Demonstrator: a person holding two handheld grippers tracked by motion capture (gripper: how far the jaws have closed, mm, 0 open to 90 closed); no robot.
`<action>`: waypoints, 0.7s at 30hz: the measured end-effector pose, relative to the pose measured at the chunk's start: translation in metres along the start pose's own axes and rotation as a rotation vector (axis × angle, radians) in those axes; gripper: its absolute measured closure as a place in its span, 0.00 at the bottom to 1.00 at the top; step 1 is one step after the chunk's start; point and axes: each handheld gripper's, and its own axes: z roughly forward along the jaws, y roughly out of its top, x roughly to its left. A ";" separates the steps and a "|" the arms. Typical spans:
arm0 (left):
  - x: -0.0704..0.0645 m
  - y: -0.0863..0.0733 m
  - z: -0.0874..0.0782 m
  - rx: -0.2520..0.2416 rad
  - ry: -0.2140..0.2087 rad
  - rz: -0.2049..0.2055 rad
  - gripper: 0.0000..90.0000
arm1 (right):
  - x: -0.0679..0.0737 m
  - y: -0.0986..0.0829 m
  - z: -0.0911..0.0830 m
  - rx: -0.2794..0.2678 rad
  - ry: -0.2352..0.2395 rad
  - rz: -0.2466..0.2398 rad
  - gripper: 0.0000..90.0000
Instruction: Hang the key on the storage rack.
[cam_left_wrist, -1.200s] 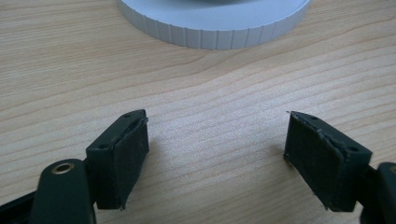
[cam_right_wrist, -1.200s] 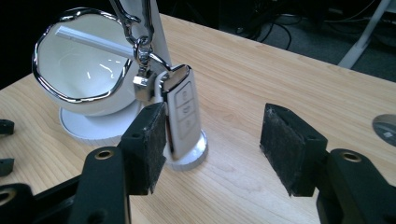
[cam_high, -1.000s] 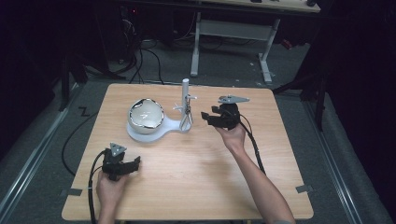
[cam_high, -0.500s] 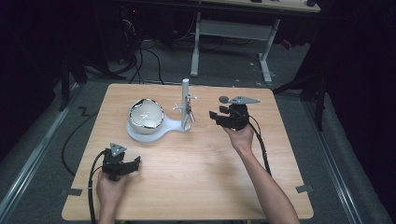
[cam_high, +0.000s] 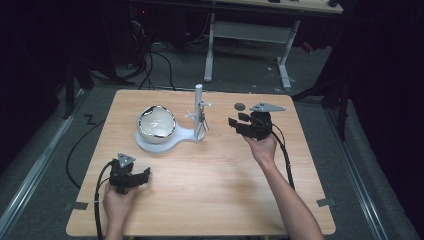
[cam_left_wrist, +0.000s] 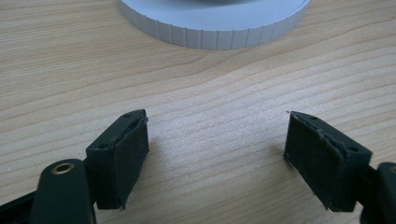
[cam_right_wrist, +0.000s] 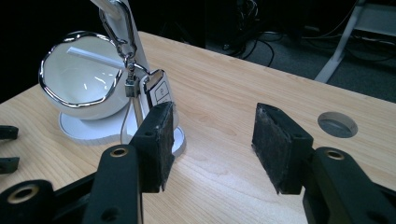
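Note:
A white stand (cam_high: 161, 143) on the wooden table carries a shiny round bowl (cam_high: 156, 121) and an upright post (cam_high: 198, 100). From the post hangs a metal clip (cam_right_wrist: 117, 21) with a car key fob (cam_right_wrist: 159, 92). My right gripper (cam_high: 236, 121) is open a short way right of the post, its jaws pointing at the fob; in the right gripper view the gripper (cam_right_wrist: 212, 126) holds nothing. My left gripper (cam_high: 143, 176) rests low near the table's front left, also open. In the left gripper view the gripper (cam_left_wrist: 217, 135) faces the stand's ribbed base rim (cam_left_wrist: 210, 35).
A round cable hole (cam_high: 239, 106) lies in the table behind the right gripper. Bare wood stretches across the table's middle and front right (cam_high: 220, 190). Black cables trail from both grippers toward the front edge. A white desk frame (cam_high: 250, 30) stands on the floor beyond the table.
The right gripper has drawn back a little to the right, away from the post and hanging key. The left gripper has stayed where it was.

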 end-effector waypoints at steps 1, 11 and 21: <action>0.000 0.000 0.000 0.000 0.000 0.000 0.25 | -0.001 0.000 -0.001 -0.004 0.000 0.001 0.54; 0.000 0.000 0.000 0.000 0.000 0.001 0.25 | -0.003 -0.002 -0.013 -0.018 -0.013 0.001 0.54; 0.000 0.000 0.000 0.000 0.001 0.001 0.25 | -0.017 -0.015 -0.030 -0.032 -0.043 0.037 0.54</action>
